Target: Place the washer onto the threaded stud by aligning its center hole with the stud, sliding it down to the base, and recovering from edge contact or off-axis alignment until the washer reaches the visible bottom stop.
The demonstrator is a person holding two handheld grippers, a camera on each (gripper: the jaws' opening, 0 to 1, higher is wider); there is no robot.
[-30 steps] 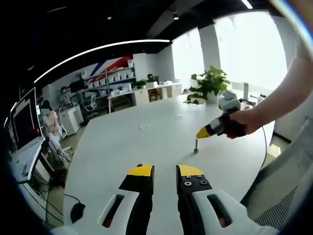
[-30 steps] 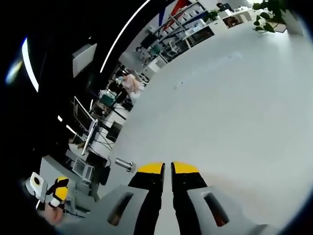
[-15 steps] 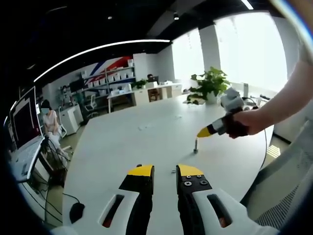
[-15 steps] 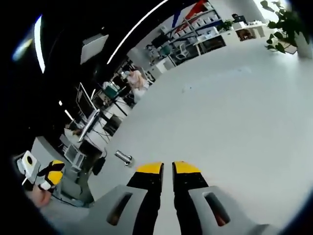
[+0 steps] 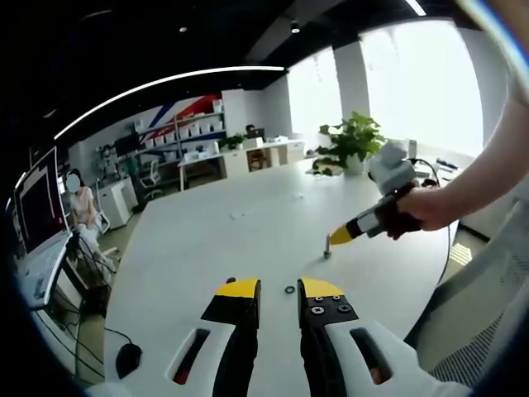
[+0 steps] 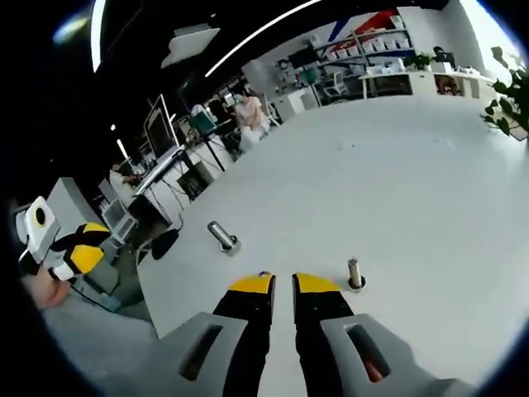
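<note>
Two handheld grippers over a white table carrying a washer and threaded studs.

In the left gripper view, the left gripper (image 5: 278, 289) has jaws a narrow gap apart, holding nothing. One small washer (image 5: 289, 290) lies flat on the table (image 5: 207, 240) just beyond its tips, too small to show detail. Farther on stands one threaded stud (image 5: 327, 246), with the right gripper (image 5: 340, 236) just beside its top, its jaws hard to make out. In the right gripper view, the jaws are nearly closed and empty, with two studs: one upright (image 6: 355, 274), one tilted (image 6: 221, 236).
</note>
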